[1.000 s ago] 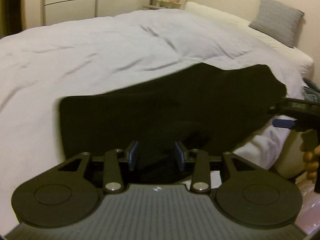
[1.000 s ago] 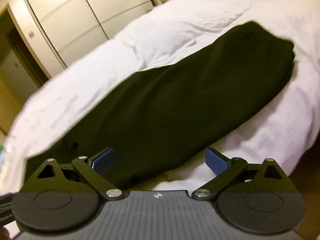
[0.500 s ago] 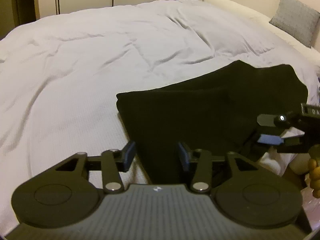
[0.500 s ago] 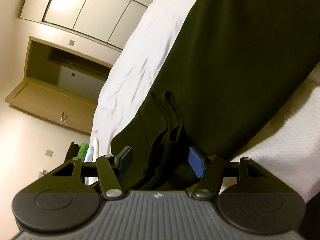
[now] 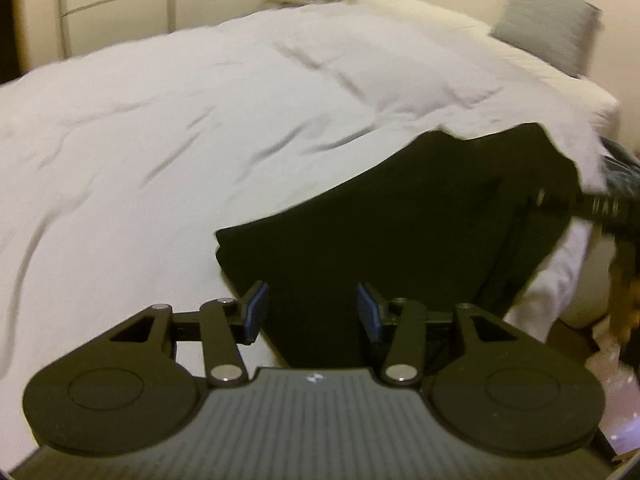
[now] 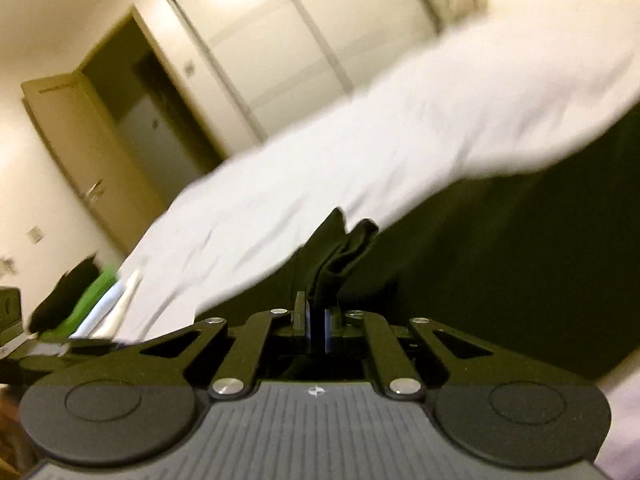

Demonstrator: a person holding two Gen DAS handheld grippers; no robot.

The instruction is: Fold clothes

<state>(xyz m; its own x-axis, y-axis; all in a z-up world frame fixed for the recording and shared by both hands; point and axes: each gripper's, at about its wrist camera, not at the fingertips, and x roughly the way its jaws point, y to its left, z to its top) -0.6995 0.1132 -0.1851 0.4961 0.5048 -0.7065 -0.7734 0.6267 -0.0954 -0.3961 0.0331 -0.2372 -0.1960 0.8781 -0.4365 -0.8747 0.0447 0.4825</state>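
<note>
Inspecting the bed (image 5: 200, 128), we find the black garment (image 5: 400, 216) on its white cover; the right gripper (image 6: 316, 330) pinches a bunched fold, while the left gripper (image 5: 312, 312) stands half-spread over the cloth's edge.

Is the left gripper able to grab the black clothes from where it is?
Probably yes. The left gripper has its jaws apart with the black clothes lying right between and ahead of them on the white duvet; nothing blocks it.

Home bedroom: duvet-covered bed (image 5: 200, 128), pillow (image 5: 548, 20), wardrobe doors (image 6: 320, 40).
</note>
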